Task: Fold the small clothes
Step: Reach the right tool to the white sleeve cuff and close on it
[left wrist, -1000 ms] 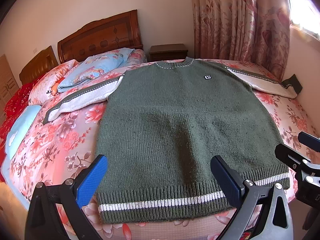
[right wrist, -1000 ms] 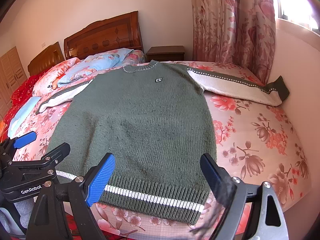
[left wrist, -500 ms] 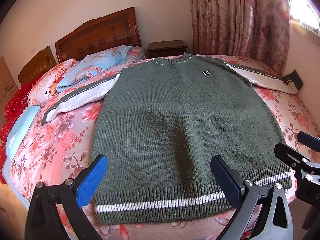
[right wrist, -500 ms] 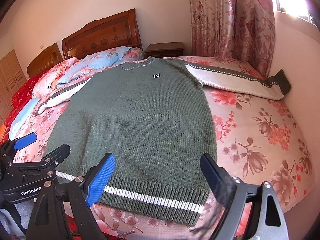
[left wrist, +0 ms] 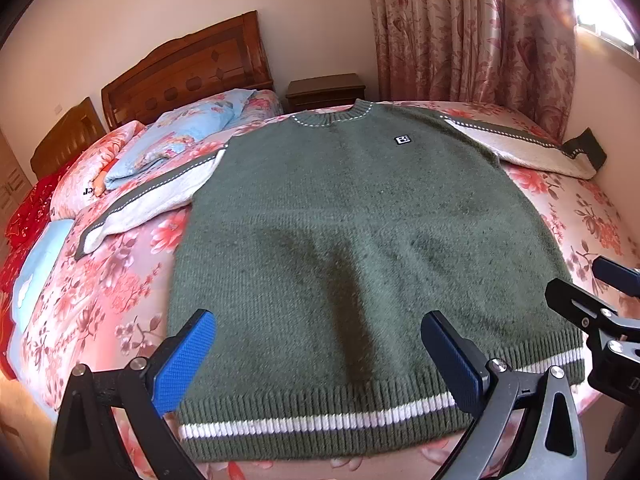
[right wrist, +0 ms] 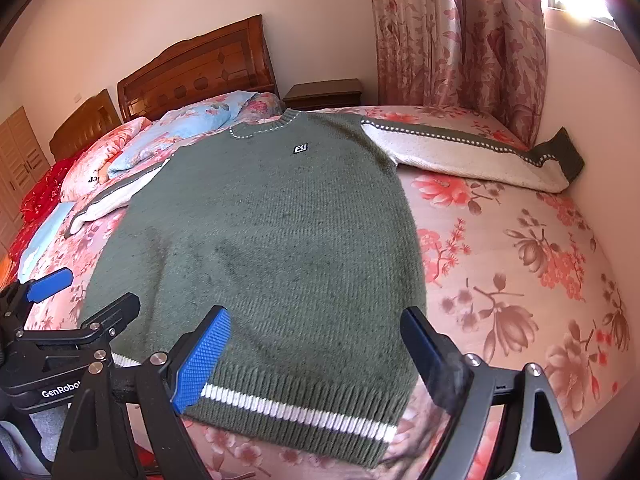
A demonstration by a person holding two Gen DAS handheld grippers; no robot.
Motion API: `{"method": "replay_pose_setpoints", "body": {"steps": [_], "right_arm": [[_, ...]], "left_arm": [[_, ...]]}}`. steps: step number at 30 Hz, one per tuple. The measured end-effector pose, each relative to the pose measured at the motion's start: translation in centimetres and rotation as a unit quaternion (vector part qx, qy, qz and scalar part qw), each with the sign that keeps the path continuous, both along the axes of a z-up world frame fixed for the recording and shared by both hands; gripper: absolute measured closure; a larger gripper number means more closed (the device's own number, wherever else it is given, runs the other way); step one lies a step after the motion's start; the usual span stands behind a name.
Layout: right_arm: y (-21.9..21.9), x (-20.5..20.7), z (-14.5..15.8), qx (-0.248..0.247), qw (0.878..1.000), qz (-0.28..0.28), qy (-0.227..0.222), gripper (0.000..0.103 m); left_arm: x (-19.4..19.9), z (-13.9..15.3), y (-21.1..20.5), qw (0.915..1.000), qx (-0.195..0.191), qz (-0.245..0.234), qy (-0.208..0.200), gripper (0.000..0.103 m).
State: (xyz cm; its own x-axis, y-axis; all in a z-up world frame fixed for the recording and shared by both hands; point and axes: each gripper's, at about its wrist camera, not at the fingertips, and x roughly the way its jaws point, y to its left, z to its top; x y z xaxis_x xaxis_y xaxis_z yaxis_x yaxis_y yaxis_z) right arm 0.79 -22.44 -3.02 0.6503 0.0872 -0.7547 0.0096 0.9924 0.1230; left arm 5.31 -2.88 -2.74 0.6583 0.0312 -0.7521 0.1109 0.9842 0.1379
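I see the green sweater (left wrist: 360,240) spread flat, front up, across the flowered bedsheet (right wrist: 520,260), its collar pointing toward the wooden headboard (left wrist: 192,72) and its striped hem at the near edge of the bed. On the chest of the sweater sits a small black-and-white patch (left wrist: 402,140); its letters look like a boxed pair, but I cannot read them for sure. Both sleeves lie straight out from the sweater, the one on my right ending in a dark cuff against the wall by the curtain (right wrist: 460,40). My left gripper (left wrist: 320,356) hangs above the hem with its jaws wide apart and nothing between them; my right gripper (right wrist: 316,344) does the same over the hem corner on the right, jaws wide and bare. The left tool's body shows the word "GenRobo" in the right view. A pillow (left wrist: 80,176) left of the sweater carries a few letters, too cut off to read. Right of the sweater there is a broad stretch of bare sheet; left of it, less.
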Motion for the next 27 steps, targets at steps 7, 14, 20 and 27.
{"method": "replay_pose_setpoints", "body": {"steps": [7, 14, 20, 27], "right_arm": [[-5.0, 3.3, 0.6, 0.002, 0.999, -0.052, -0.014, 0.015], [-17.0, 8.0, -1.2, 0.051, 0.981, -0.188, 0.002, 0.027], [-25.7, 9.9, -3.4, 0.076, 0.95, -0.303, 0.01, 0.031], [-29.8, 13.4, -4.0, 0.068, 0.934, -0.351, -0.01, 0.034]], "left_arm": [[4.1, 1.9, -1.5, 0.9995, -0.02, -0.016, -0.016, 0.0], [13.0, 0.6, -2.6, 0.9993, 0.009, -0.011, -0.035, 0.0], [19.5, -3.6, -0.1, 0.9987, -0.036, 0.02, 0.031, 0.0], [19.8, -5.8, 3.0, 0.992, -0.11, 0.039, 0.048, 0.0]]}}
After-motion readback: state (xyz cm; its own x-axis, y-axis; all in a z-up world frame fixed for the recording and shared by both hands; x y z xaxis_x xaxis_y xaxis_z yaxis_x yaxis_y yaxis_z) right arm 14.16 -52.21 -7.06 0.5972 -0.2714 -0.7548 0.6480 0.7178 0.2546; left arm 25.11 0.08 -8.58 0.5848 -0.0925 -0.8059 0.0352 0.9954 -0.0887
